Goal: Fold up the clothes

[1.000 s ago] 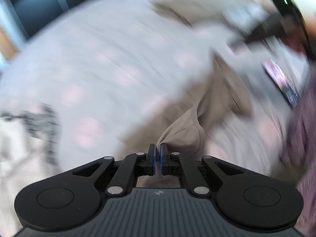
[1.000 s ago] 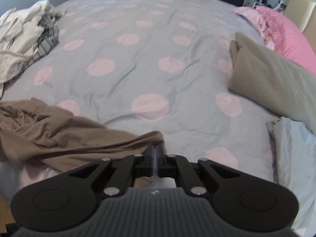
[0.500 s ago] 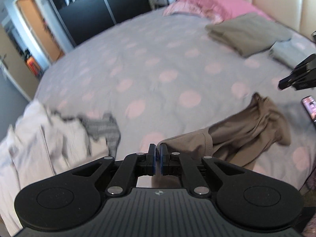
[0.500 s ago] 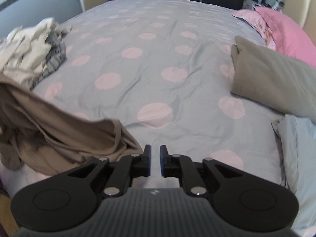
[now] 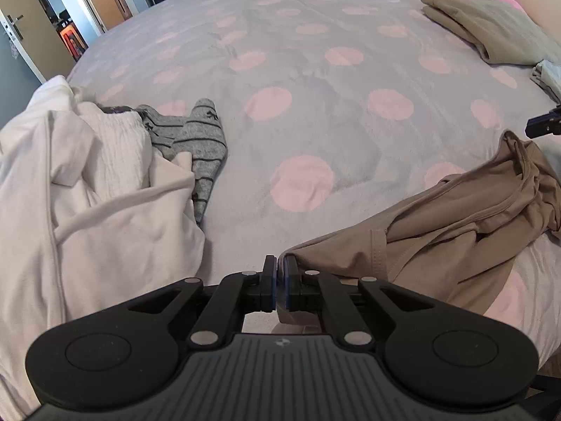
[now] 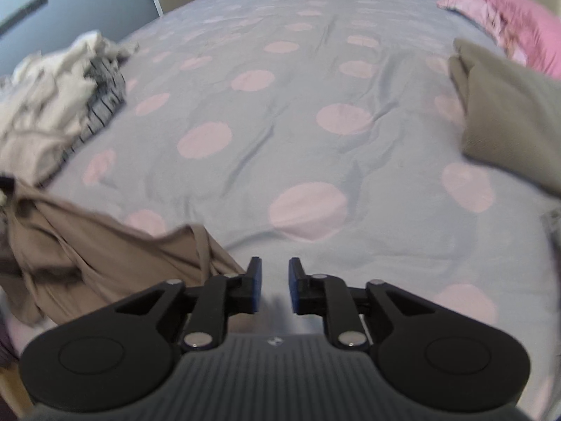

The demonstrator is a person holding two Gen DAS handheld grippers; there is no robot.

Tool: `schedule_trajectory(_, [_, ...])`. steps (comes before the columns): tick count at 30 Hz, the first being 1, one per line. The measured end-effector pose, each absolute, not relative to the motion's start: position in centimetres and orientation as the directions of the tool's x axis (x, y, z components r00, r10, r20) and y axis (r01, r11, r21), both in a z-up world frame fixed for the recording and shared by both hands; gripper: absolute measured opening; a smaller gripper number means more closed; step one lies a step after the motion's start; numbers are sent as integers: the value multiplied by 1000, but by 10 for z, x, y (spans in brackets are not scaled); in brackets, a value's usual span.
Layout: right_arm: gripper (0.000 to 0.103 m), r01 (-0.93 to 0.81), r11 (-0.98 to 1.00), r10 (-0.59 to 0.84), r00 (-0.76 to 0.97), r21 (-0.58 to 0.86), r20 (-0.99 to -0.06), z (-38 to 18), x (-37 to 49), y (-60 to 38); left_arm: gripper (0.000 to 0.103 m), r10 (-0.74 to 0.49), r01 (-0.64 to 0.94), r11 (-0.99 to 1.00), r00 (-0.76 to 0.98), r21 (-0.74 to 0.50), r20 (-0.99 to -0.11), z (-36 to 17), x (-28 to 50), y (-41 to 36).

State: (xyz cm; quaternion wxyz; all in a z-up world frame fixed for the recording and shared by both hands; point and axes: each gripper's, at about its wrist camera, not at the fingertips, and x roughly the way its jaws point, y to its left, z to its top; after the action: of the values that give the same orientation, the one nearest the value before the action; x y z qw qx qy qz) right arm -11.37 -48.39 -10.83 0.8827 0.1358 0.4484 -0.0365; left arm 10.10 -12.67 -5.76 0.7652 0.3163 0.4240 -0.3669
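A crumpled tan garment (image 5: 455,224) lies on the grey bedspread with pink dots (image 5: 301,80), near the front edge. My left gripper (image 5: 279,273) is shut on a corner of the tan garment. In the right wrist view the same garment (image 6: 98,252) lies to the left of my right gripper (image 6: 273,280), which is open and empty just above the bedspread (image 6: 298,122). The right gripper's tip also shows at the right edge of the left wrist view (image 5: 545,124).
A heap of white and grey striped clothes (image 5: 87,175) sits at the left of the bed, also seen in the right wrist view (image 6: 59,105). A folded olive garment (image 6: 512,115) and a pink pillow (image 6: 519,24) lie at the right. A doorway (image 5: 70,17) stands beyond the bed.
My right gripper has let go of the tan garment and opened wider. My left gripper has swung round to face the bed, still gripping the garment's corner, and settled low.
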Motion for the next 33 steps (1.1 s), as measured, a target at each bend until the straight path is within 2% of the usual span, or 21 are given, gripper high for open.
schedule_trajectory(12, [29,147,931,198,563,333,-802,-129,-111,-488,3,-275,822,551,344,146,-898,-70,108,-127])
schedule_trajectory(25, [29,63,945,240,532,320,-812,-135,-120,-473,3,-271,820,553,345,148,-899,-71,106,-127])
schedule_trajectory(29, [14,48,960,211,519,275,-828,-143,-122,-466,3,-262,821,548,348,158,-900,-73,105,-127])
schedule_trajectory(33, [13,59,954,219,538,295,-814,-138,-125,-471,3,-264,820,550,351,159,-898,-72,103,-126])
